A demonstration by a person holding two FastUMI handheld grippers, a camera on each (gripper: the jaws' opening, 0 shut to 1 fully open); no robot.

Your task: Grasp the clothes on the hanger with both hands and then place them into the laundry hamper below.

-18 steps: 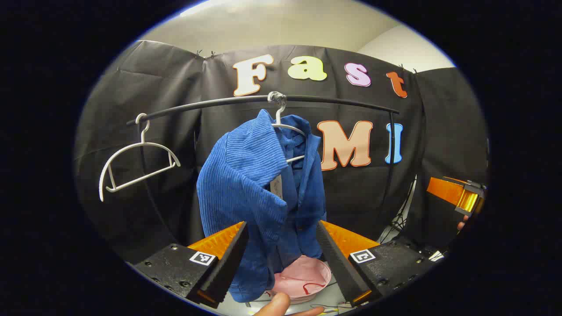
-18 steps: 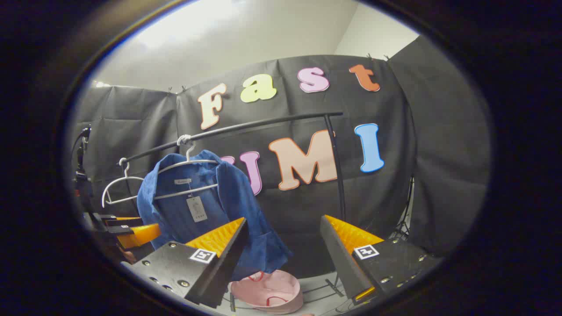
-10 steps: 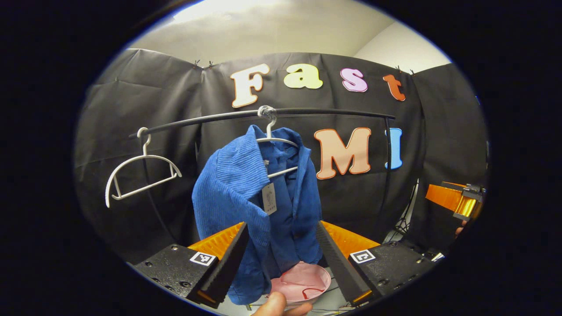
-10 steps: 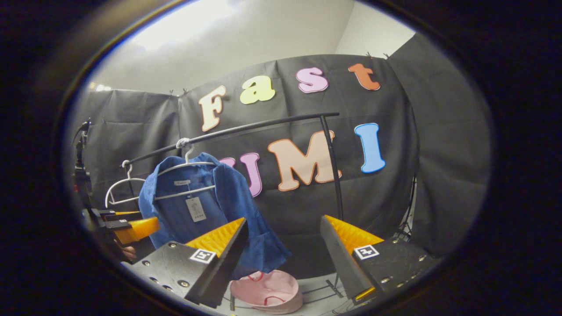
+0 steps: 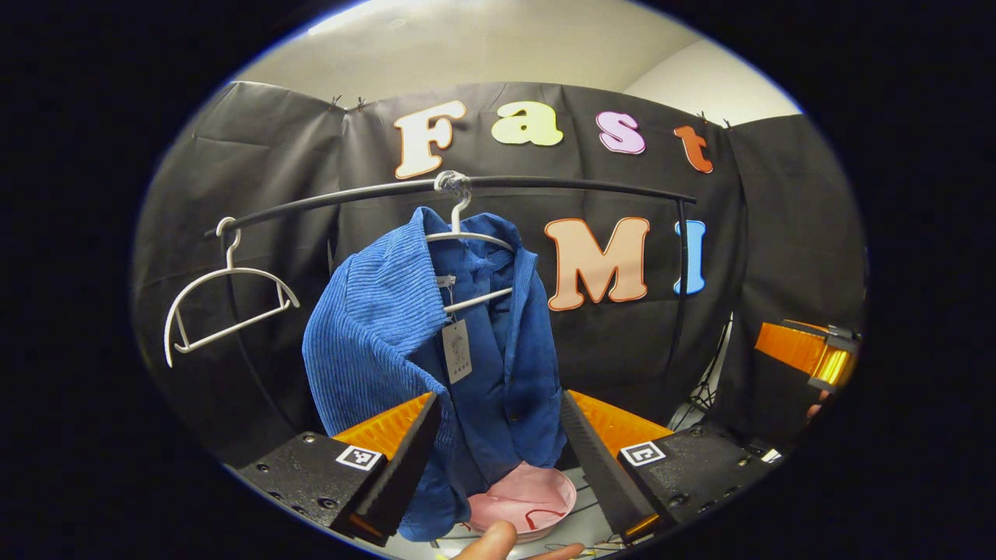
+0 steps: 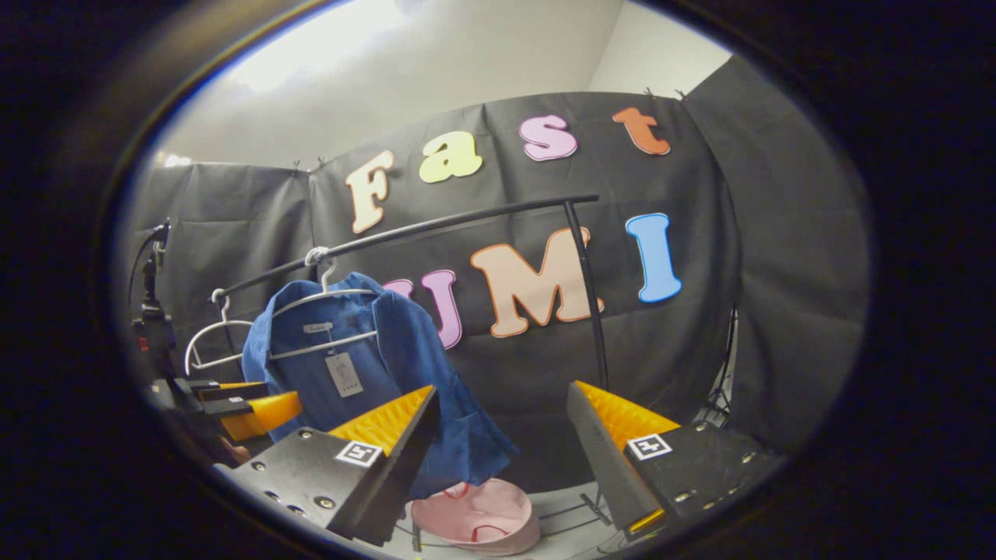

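Note:
A blue corduroy jacket (image 5: pixel 405 342) hangs on a white hanger (image 5: pixel 467 237) from a black rail (image 5: pixel 545 183); a paper tag dangles inside its collar. Below it on the floor sits a pink laundry hamper (image 5: pixel 521 505). My left gripper (image 5: pixel 498 459) is open, its fingers framing the jacket's lower part a little short of the cloth. In the right gripper view the jacket (image 6: pixel 358 373) hangs at the left and the hamper (image 6: pixel 478 525) lies low in the middle. My right gripper (image 6: pixel 502 459) is open and holds nothing, off to the jacket's right. The left gripper (image 6: pixel 249 408) shows at the far left there.
An empty white hanger (image 5: pixel 226 299) hangs on the rail left of the jacket. The rail's upright post (image 6: pixel 587 288) stands at the right end. The right gripper (image 5: pixel 809 354) shows at the right edge of the left gripper view. A fingertip (image 5: pixel 490 540) pokes in at the bottom.
The left gripper view has shifted a little to the right and tilted, so the jacket and hangers sit further left. The right gripper has barely moved. Both stay open.

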